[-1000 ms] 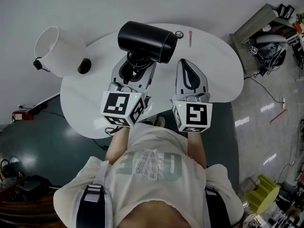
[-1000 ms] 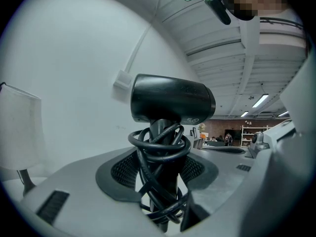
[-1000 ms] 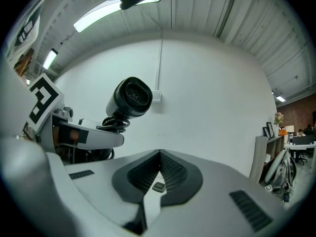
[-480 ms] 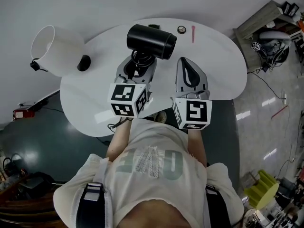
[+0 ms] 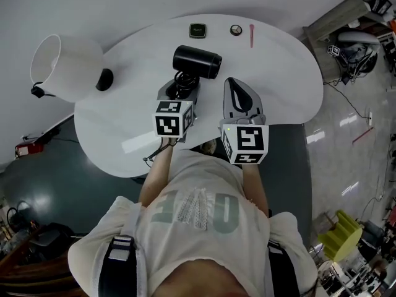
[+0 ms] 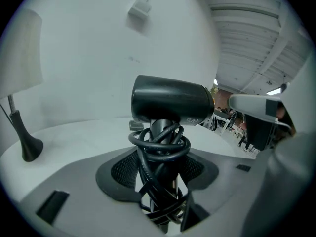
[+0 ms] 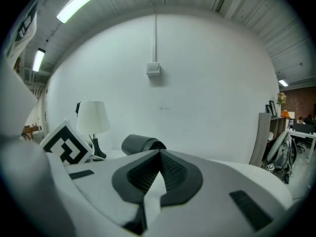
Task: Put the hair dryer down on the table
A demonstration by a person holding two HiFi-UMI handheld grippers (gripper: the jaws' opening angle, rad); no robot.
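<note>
Gently: the left gripper (image 6: 160,181) clamps the cord-wrapped handle of the hair dryer (image 6: 170,102), barrel just beyond its jaws, over the table (image 5: 278,73). It perhaps isn't touching yet; lower until it rests, then release. Beside it, the right gripper (image 7: 159,154) is closed, empty.

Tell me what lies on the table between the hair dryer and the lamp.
Nothing: the head view shows only bare white table between the hair dryer and the lamp base.

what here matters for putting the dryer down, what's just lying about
Job: black hair dryer with cord-wrapped handle; left claw holding it; white rounded table.
Lying about: white-shaded lamp; small dark square object; small round object; pink stick; shut right claw.
</note>
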